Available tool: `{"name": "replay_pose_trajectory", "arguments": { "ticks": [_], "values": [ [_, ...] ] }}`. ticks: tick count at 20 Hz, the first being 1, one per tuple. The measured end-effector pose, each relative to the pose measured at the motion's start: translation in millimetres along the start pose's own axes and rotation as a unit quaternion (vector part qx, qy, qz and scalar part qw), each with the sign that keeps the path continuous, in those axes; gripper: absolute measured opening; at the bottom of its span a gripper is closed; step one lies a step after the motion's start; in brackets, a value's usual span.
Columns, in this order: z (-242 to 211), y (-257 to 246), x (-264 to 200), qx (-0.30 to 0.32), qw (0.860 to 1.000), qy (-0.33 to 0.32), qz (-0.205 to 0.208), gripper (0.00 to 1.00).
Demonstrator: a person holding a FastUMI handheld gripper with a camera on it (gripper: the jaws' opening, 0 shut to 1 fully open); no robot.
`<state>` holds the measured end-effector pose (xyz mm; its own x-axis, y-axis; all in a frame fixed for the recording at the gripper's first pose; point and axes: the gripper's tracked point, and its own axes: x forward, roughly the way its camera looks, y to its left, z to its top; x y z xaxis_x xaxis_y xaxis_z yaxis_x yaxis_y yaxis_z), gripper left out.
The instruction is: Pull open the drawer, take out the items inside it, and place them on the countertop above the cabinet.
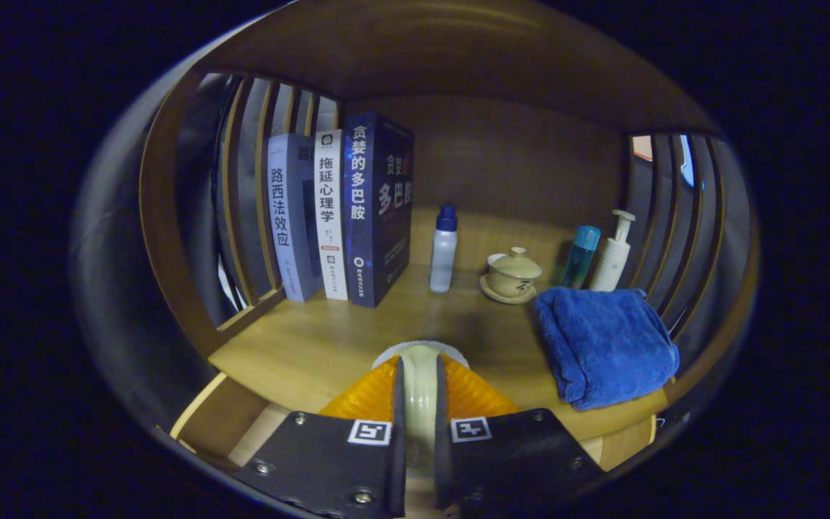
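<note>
One cream cup (421,382) is clamped between the gripper (421,425) fingers, held over the table's (300,346) near edge. Likely mid-task: setting it down remains; drawer (220,422) open below.

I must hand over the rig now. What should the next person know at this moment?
Gripper: fingers shut on a pale cream item, held over the countertop's front edge.
Drawer: open below the fingers; its contents are hidden.
On the countertop beyond: books, small bottle, lidded teacup, folded blue towel.
Left: set the item down, then check the drawer.
</note>
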<state>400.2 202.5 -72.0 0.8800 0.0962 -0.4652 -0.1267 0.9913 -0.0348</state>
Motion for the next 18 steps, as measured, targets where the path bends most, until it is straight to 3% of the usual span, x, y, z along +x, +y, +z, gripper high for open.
{"name": "replay_pose_trajectory", "arguments": {
  "ticks": [18],
  "values": [
    [20, -38, 75, -0.003, 0.996, -0.031, -0.089, 0.16]
  ]
}}
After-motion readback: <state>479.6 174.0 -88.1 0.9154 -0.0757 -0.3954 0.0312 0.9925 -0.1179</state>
